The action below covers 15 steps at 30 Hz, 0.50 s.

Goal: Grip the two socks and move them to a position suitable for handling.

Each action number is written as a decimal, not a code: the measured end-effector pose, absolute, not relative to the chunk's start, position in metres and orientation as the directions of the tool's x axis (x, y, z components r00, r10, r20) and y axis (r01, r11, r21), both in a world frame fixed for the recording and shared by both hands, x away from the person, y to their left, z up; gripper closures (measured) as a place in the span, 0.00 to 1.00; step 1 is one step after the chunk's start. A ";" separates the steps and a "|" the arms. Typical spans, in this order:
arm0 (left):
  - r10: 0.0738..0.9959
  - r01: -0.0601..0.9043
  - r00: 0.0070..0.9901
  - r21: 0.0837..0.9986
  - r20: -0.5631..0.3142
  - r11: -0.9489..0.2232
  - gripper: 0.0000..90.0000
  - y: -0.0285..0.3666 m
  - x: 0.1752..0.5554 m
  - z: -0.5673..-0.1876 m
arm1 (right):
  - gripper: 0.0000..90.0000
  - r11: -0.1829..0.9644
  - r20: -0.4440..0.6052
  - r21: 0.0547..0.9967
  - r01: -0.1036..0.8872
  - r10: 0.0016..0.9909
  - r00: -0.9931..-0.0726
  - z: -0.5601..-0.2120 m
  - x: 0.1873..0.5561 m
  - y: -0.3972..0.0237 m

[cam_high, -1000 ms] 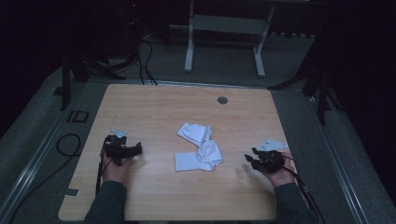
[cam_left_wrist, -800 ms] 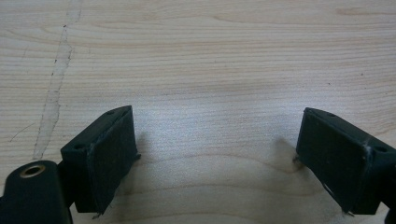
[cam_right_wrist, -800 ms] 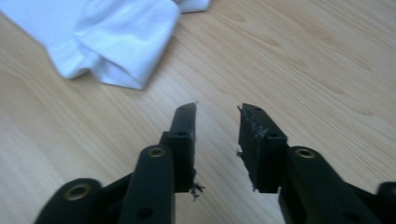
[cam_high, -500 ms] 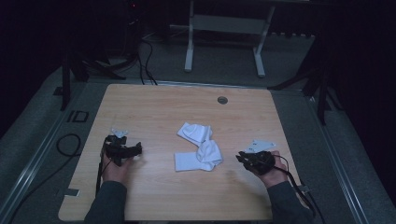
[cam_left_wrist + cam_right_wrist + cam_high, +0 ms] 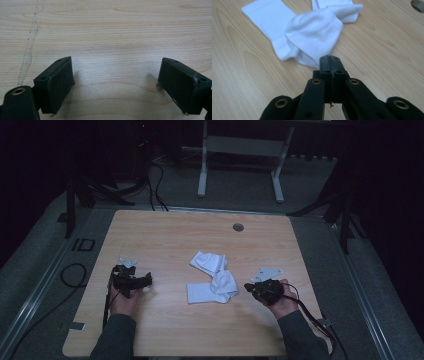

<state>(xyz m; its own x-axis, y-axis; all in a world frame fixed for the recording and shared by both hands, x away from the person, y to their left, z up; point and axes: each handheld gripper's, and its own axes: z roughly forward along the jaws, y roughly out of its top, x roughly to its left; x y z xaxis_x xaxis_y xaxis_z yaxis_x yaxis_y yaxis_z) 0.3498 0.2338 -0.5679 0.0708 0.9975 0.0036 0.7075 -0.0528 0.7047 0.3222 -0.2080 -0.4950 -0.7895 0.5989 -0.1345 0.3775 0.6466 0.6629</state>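
Two white socks (image 5: 212, 277) lie crumpled together at the middle of the wooden table (image 5: 165, 235). In the right gripper view the nearer sock (image 5: 312, 35) lies just beyond the jaws. My right gripper (image 5: 250, 288) is shut with nothing between its jaws, its tip (image 5: 329, 60) just short of the sock's edge. My left gripper (image 5: 145, 281) rests on the table at the left, well apart from the socks. Its jaws stand wide open (image 5: 115, 82) over bare wood.
A round grommet hole (image 5: 238, 227) sits near the table's far edge. Cables (image 5: 315, 317) trail from the right gripper off the table's near right corner. A metal stand (image 5: 240, 160) and cords lie on the dark floor beyond the table.
My right gripper has moved left toward the socks, from near the right edge to just beside them. The left gripper has stayed put.
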 end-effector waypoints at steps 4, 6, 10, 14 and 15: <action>0.997 0.708 0.071 0.704 0.004 -0.053 0.14 0.234 0.350 -0.568 | 1.00 0.660 -0.153 0.663 0.353 0.581 -0.799 -0.491 0.323 -0.198; 0.997 0.708 0.071 0.704 0.004 -0.053 0.14 0.234 0.350 -0.568 | 1.00 0.664 -0.153 0.661 0.349 0.574 -0.805 -0.491 0.325 -0.193; 0.997 0.708 0.071 0.704 0.004 -0.053 0.14 0.234 0.350 -0.568 | 1.00 0.676 -0.158 0.659 0.331 0.555 -0.817 -0.491 0.325 -0.181; 0.997 0.707 0.071 0.705 0.004 -0.053 0.14 0.234 0.350 -0.568 | 1.00 0.685 -0.163 0.655 0.319 0.540 -0.825 -0.490 0.326 -0.174; 0.997 0.708 0.071 0.705 0.004 -0.053 0.14 0.234 0.350 -0.568 | 1.00 0.687 -0.163 0.652 0.319 0.539 -0.826 -0.491 0.327 -0.172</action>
<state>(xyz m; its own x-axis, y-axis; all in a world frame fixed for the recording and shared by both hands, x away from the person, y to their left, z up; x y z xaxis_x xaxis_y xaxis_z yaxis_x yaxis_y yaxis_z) 0.3498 0.2339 -0.5679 0.0711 0.9975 0.0037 0.7076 -0.0531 0.7046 0.3270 -0.1718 -0.4907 -0.8264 0.5389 -0.1634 0.3193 0.6874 0.6523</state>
